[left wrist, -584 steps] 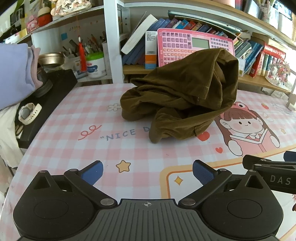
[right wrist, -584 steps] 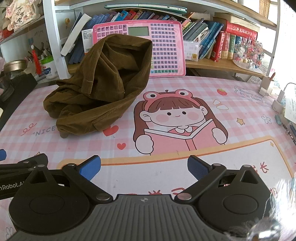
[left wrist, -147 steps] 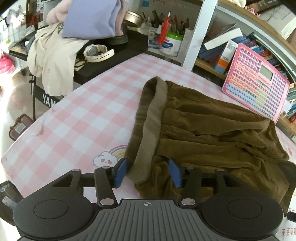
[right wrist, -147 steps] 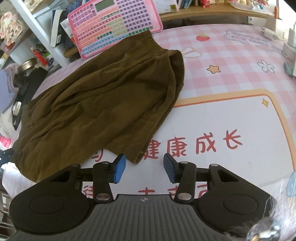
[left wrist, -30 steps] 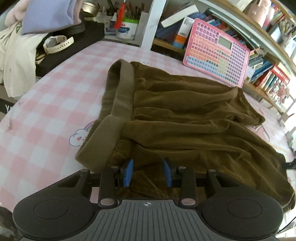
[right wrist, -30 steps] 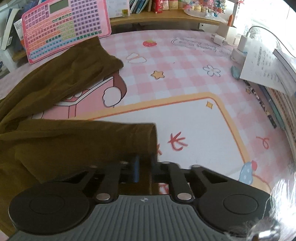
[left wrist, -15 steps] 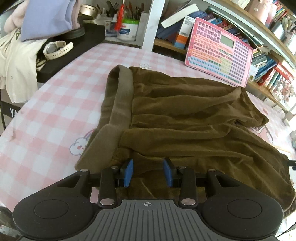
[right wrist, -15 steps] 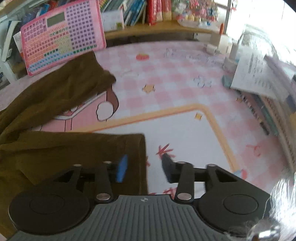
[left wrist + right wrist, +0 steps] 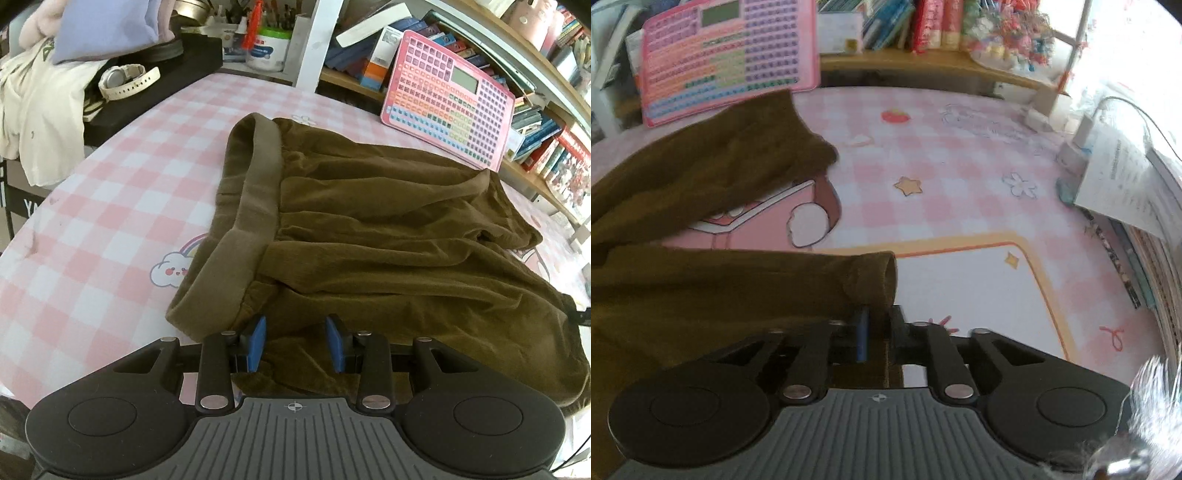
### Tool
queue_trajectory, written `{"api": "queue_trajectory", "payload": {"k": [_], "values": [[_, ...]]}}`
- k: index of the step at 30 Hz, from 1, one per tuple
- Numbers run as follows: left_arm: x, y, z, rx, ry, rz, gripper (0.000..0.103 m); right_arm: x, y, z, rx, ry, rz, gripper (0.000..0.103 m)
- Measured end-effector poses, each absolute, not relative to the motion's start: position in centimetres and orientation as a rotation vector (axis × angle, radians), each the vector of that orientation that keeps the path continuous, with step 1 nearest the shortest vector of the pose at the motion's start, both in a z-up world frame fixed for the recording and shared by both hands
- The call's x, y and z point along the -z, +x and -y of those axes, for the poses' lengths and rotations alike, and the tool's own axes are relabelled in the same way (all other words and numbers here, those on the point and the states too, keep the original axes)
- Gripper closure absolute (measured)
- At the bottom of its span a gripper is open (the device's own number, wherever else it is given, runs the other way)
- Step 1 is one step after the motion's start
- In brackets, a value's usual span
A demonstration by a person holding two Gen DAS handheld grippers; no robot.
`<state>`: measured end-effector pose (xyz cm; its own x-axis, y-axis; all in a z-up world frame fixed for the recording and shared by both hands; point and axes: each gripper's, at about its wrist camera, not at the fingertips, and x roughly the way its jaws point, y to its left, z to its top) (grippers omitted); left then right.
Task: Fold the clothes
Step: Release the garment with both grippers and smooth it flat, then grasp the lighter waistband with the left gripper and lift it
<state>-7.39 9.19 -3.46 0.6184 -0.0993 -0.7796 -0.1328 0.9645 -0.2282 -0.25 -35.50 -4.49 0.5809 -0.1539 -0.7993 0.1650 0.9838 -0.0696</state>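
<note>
Left wrist view: the brown trousers point(image 9: 388, 236) lie spread on the pink checked table mat point(image 9: 110, 206), below the pink toy keyboard point(image 9: 448, 101). Left gripper point(image 9: 297, 341) gapes partway over their near edge; right gripper point(image 9: 879, 332) pinches a trouser hem.

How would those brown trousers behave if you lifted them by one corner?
The brown trousers would probably flop and sag, since they lie in soft creases. The cloth looks thick and velvety, so likely weighty yet not slippery. The right gripper is pinched on a leg end, which bunches readily.
</note>
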Motion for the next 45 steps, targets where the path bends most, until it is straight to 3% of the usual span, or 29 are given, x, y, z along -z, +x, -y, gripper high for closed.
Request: {"api": "queue_trajectory", "payload": {"k": [7, 15, 22, 24, 26, 28, 35, 38, 45], "values": [[1.1, -7.5, -9.9, 0.015, -0.313, -0.755, 0.067, 2.3, -5.7, 35.7, 0.154, 0.102, -0.902, 0.077], [2.2, -4.0, -10.0, 0.073, -0.259, -0.783, 0.067, 3.7, -11.9, 33.1, 0.147, 0.155, -0.982, 0.077], [4.1, -2.6, -12.3, -0.02, -0.218, -0.827, 0.067, 3.1, -12.9, 32.7, 0.154, 0.152, -0.964, 0.088], [4.2, -2.5, -13.4, -0.049, -0.227, -0.835, 0.067, 2.6, -12.8, 32.6, 0.156, 0.16, -0.951, 0.085], [3.5, -3.2, -14.5, -0.043, -0.26, -0.813, 0.067, 2.1, -12.7, 32.6, 0.158, 0.167, -0.938, 0.072], [2.5, -4.3, -15.6, -0.031, -0.295, -0.761, 0.067, 1.6, -12.7, 32.6, 0.16, 0.174, -0.925, 0.07], [0.7, -4.3, -17.2, -0.005, -0.324, -0.69, 0.067, -0.8, -10.4, 32.0, 0.135, 0.149, -0.881, 0.066], [0.6, -2.7, -16.9, 0.02, -0.326, -0.685, 0.067, -1.6, -7.8, 31.7, 0.113, 0.101, -0.868, 0.061], [1.9, 2.5, -15.7, -0.004, -0.327, -0.718, 0.064, -0.8, 0.9, 32.7, 0.089, 0.045, -0.888, 0.061]]}}
